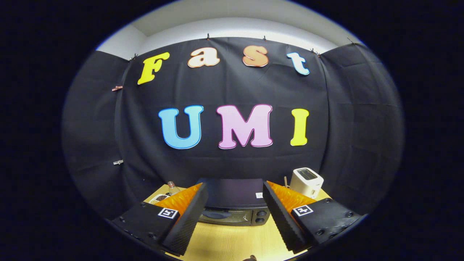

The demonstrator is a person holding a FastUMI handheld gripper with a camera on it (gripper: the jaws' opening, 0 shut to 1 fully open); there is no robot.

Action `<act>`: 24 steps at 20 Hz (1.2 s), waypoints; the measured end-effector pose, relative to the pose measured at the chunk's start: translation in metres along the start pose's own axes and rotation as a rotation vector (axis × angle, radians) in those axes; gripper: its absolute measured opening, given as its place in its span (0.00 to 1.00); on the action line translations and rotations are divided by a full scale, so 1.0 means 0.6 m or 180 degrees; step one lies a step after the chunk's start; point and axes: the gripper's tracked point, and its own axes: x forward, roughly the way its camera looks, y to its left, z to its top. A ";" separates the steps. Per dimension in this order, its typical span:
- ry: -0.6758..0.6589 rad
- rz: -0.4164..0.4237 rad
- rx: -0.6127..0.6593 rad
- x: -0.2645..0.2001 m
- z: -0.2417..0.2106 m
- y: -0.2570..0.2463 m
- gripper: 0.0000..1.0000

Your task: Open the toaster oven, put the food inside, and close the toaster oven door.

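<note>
A dark toaster oven stands on the wooden table, seen from above and in front, between and beyond my two fingers. Its door looks closed, with two knobs at its right end. My gripper is open, held well above the table and short of the oven, with nothing between its fingers. A small plate with food lies at the oven's left, partly hidden behind my left finger.
A white pop-up toaster stands behind the oven at the right, with a thin stick beside it. A small clear bottle stands at the back left near the plate. The black cloth wall closes the table's far side.
</note>
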 end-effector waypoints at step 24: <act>0.0168 0.0121 0.0004 -0.090 -0.002 -0.068 0.98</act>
